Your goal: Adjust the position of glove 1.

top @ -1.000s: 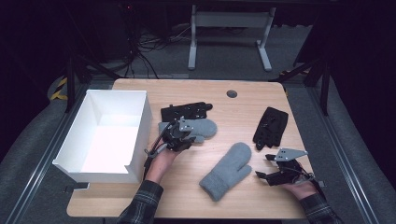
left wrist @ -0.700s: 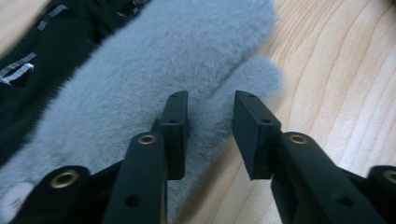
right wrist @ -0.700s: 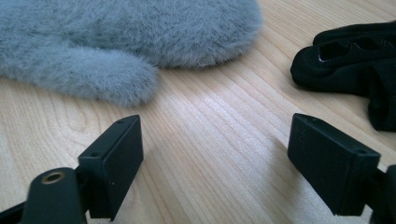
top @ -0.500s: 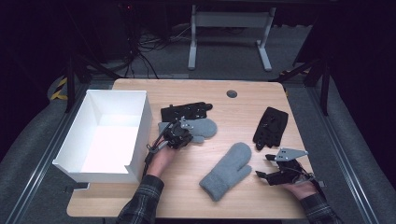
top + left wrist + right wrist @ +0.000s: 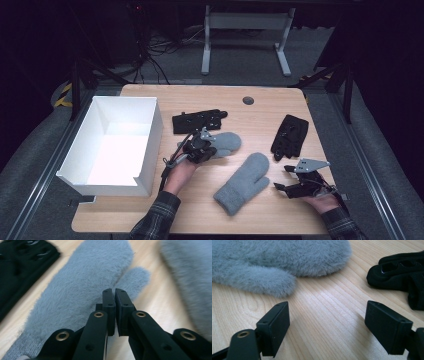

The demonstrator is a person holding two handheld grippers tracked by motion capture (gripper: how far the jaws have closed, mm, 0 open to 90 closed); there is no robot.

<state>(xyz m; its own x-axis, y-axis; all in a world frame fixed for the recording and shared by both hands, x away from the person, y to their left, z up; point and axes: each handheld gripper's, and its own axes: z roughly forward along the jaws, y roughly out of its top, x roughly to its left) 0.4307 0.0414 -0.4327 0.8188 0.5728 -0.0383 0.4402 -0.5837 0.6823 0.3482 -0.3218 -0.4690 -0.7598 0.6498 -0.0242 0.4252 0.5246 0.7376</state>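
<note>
Two fuzzy grey mittens, one point(image 5: 224, 143) at the counter's centre, the other point(image 5: 244, 182) at 5 o'clock from it. Two black gloves: one point(image 5: 198, 120) at 11 o'clock, one point(image 5: 290, 135) at 3 o'clock. The box point(image 5: 150, 130) at 9 o'clock is plain white. The counter point(image 5: 260, 112) is pale wood with fine grain. Both tools, left point(image 5: 115, 296) and right point(image 5: 325, 322), are black with brass rivets. Sleeves point(image 5: 157, 217) are dark plaid.

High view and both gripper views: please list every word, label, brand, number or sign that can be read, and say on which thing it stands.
None: no text can be read in these pictures.
White box: plain walls, no print.
Grey mittens: no label visible.
Black gloves: pale marks, too small to read as text.
Left gripper and right gripper: only brass rivets, no markings.
</note>
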